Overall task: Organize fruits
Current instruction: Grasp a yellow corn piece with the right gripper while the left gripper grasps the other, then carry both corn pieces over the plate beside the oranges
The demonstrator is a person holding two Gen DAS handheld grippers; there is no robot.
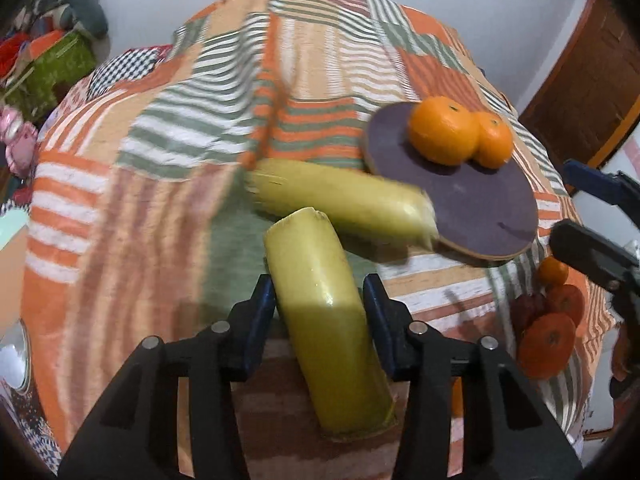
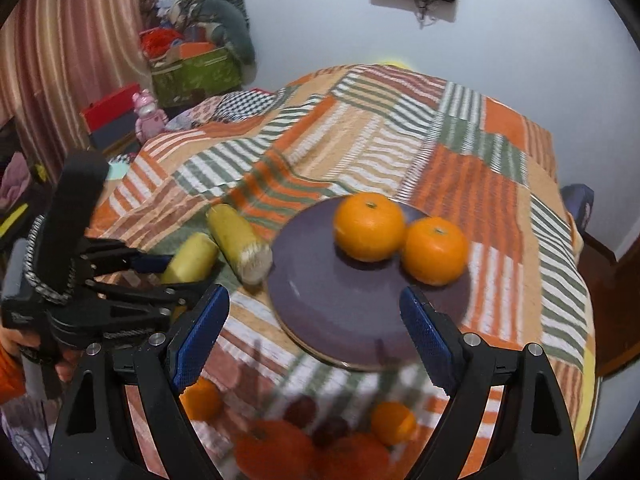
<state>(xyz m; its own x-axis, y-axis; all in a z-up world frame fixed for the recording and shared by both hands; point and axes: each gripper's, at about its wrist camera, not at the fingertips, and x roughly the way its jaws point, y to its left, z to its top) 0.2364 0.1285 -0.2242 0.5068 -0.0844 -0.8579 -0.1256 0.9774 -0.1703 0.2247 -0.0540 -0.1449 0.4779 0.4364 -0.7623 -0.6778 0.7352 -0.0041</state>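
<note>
My left gripper [image 1: 319, 294] is shut on a yellow-green corn piece [image 1: 324, 320], its blue pads against both sides. This piece points away from me over the patchwork cloth. A second corn piece [image 1: 340, 196] lies crosswise just beyond it, its end against the purple plate [image 1: 480, 208]. Two oranges [image 1: 444, 130] sit together on the plate's far side. In the right wrist view my right gripper [image 2: 314, 296] hangs open and holds nothing over the near rim of the plate [image 2: 352, 312], with the oranges [image 2: 368, 226] beyond. The left gripper [image 2: 160, 266] and its corn piece [image 2: 190, 260] are at the left.
A heap of oranges and dark red fruits [image 2: 304, 440] lies on the cloth near the table's front edge, under my right gripper. Off the table's left side stand a green box [image 2: 196, 74] and a pink toy [image 2: 148, 114]. A wooden door [image 1: 580, 92] is at the right.
</note>
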